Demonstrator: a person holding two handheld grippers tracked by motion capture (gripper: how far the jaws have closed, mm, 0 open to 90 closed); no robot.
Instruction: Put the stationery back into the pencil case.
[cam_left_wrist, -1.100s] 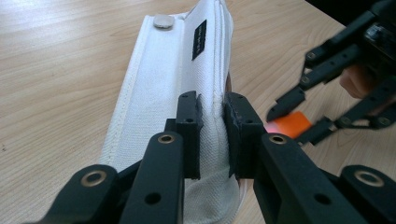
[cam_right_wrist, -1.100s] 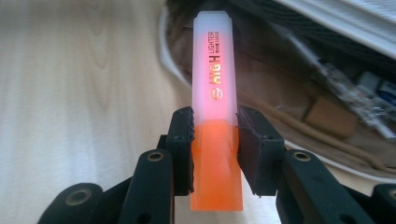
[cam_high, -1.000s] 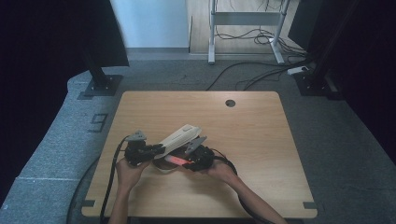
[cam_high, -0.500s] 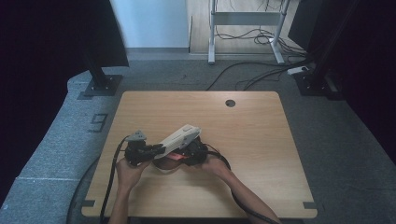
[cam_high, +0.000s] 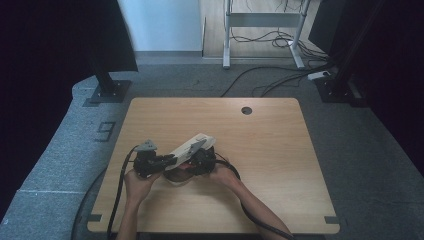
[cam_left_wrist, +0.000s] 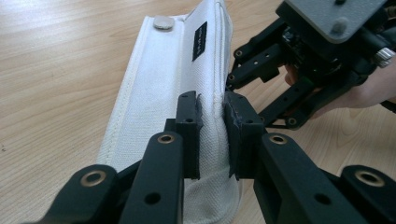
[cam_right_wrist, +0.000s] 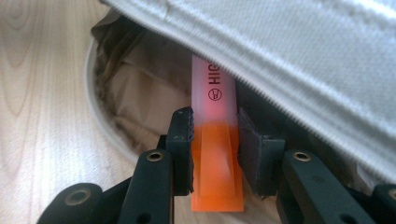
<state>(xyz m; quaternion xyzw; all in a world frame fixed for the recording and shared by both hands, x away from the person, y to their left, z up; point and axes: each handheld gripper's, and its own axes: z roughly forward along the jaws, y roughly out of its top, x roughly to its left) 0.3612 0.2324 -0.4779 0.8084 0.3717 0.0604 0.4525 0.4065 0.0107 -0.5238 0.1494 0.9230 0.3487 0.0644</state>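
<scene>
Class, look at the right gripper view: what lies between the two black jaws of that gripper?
An orange highlighter with a translucent cap, its tip entering the open white fabric pouch. The right gripper clamps it.

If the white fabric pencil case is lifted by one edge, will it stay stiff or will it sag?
The pencil case is woven cloth and its lining wrinkles at the opening, so it would probably sag. It looks light. The left hand-held gripper pinches a fold of it, so it likely yields easily.

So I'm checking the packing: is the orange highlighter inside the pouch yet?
Partly in. The right gripper holds the highlighter by its orange end; its capped end has passed into the open mouth of the white pouch.
</scene>
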